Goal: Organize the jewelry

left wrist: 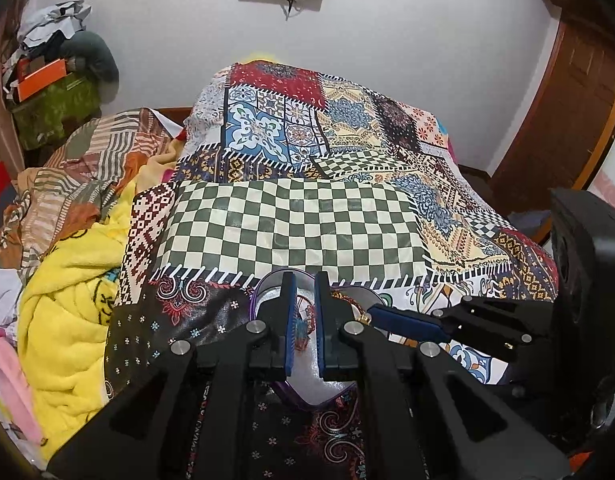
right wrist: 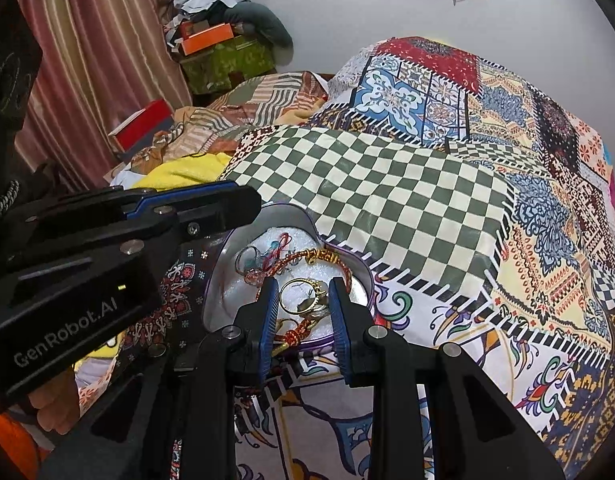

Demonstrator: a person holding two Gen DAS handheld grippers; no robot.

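Observation:
A flower-shaped metal tin (right wrist: 227, 256) with a purple rim (left wrist: 254, 304) and a white foam lining sits on the patchwork bedcover. Inside lie a red-and-gold braided bracelet (right wrist: 307, 256), a silver ring (right wrist: 247, 258) and some teal and red thread (right wrist: 277, 246). My right gripper (right wrist: 302, 280) hangs over the tin's near side. The gold rings (right wrist: 303, 300) span the gap from pad to pad, so it is shut on them. My left gripper (left wrist: 304, 276) is shut with nothing held. In the right wrist view the left gripper (right wrist: 247, 200) reaches over the tin's far left rim. The right gripper (left wrist: 373, 312) shows from the side in the left wrist view.
The bedcover's green checkered patch (right wrist: 387, 200) rises behind the tin. A yellow blanket (left wrist: 67, 300) and striped bedding lie to the left, with boxes (right wrist: 215, 40) piled in the far corner. A black device (left wrist: 587, 260) stands at the right. A hand (right wrist: 55, 404) grips the left tool.

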